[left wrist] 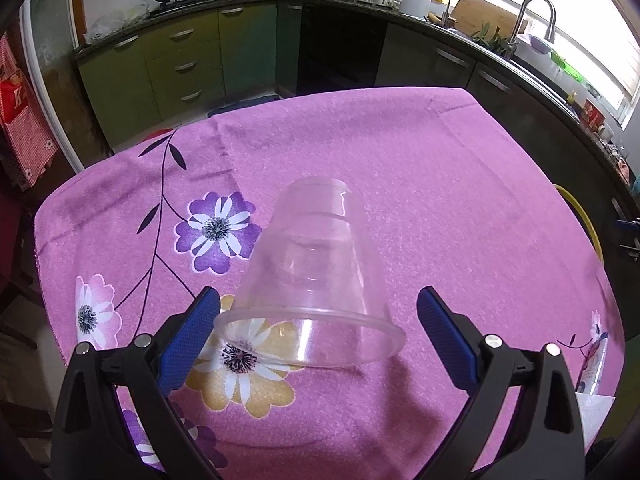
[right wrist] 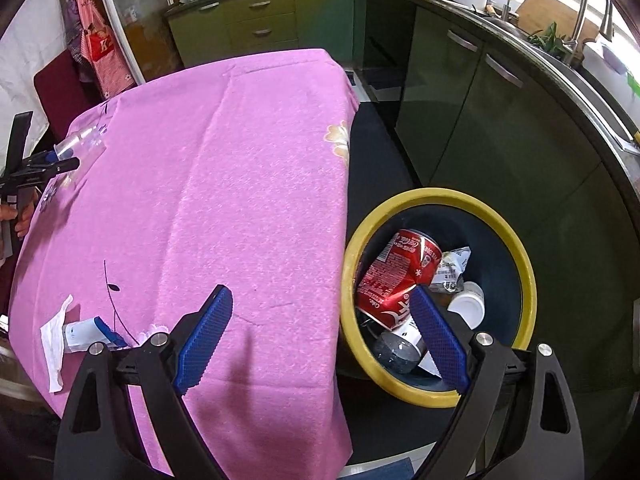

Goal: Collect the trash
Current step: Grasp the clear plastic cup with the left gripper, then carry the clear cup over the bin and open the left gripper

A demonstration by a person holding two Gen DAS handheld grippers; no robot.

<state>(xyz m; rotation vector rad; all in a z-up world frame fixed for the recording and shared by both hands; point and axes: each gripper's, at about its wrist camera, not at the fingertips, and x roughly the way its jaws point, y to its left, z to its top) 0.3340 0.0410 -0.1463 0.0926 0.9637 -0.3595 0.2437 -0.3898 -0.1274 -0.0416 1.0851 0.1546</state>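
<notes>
A clear plastic cup [left wrist: 316, 276] lies on its side on the pink flowered tablecloth [left wrist: 440, 184], its wide rim toward me. My left gripper [left wrist: 318, 300] is open, its blue fingers on either side of the cup's rim, the left pad close to it. In the right wrist view the cup [right wrist: 82, 142] and left gripper [right wrist: 52, 164] show at the far left. My right gripper [right wrist: 322, 300] is open and empty above the table's right edge, beside a yellow-rimmed bin [right wrist: 400, 206] holding a red cola can [right wrist: 394, 276], wrappers and a white cup [right wrist: 468, 304].
A white tissue [right wrist: 54, 340] and a small blue-white packet [right wrist: 90, 330] lie at the table's near left corner; the packet also shows in the left wrist view [left wrist: 594, 364]. Green kitchen cabinets [right wrist: 500, 128] and a counter with a sink run behind and to the right.
</notes>
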